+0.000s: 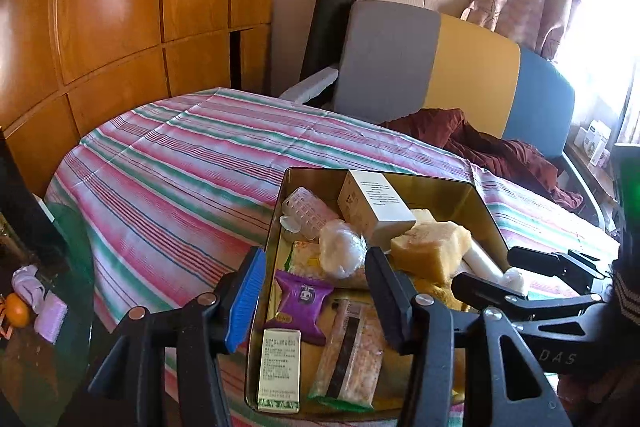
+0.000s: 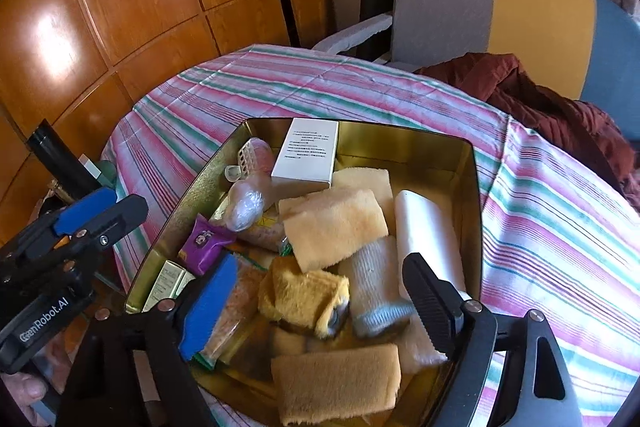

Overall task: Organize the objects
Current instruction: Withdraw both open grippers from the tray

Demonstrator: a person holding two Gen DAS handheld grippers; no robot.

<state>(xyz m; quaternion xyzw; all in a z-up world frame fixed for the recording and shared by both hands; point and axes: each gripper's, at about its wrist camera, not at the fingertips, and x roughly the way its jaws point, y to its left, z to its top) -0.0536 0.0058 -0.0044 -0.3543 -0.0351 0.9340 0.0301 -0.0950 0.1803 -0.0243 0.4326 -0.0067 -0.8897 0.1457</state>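
Item: gold tin [image 2: 476,187], open-topped, standing on the counter [image 1: 168,163] under a striped cloth, near its front edge.

Contents, gathered loosely and overlapping, apparently as dropped in:
- white carton [image 2: 306,155], leaning against the far wall;
- clear ribbed roller [image 1: 306,205], far left corner;
- plastic-wrapped bundle [image 1: 342,247], beside the roller;
- purple snack packet [image 1: 302,301] and small green-printed box [image 1: 279,369], along the left wall;
- pink-speckled sachet [image 1: 348,345], flat on the tin floor;
- yellow sponge cloths [image 2: 334,227], heaped in the middle, one more at the near edge;
- white roll [image 2: 426,227], against the right wall;
- white sock-like roll [image 2: 376,283] and yellow furry piece [image 2: 304,295], middle front.

Left tool [image 1: 316,291]: jaws partly apart over the tin's left half, clamped on nothing.
Right tool [image 2: 320,303]: jaws wide apart above the front of the tin, nothing between the pads; likely free after a deposit.

No loose item shows on the cloth; the gathering looks largely complete.

Surroundings: padded chair [image 1: 472,67] with a dark red garment [image 1: 500,147] beyond the counter.
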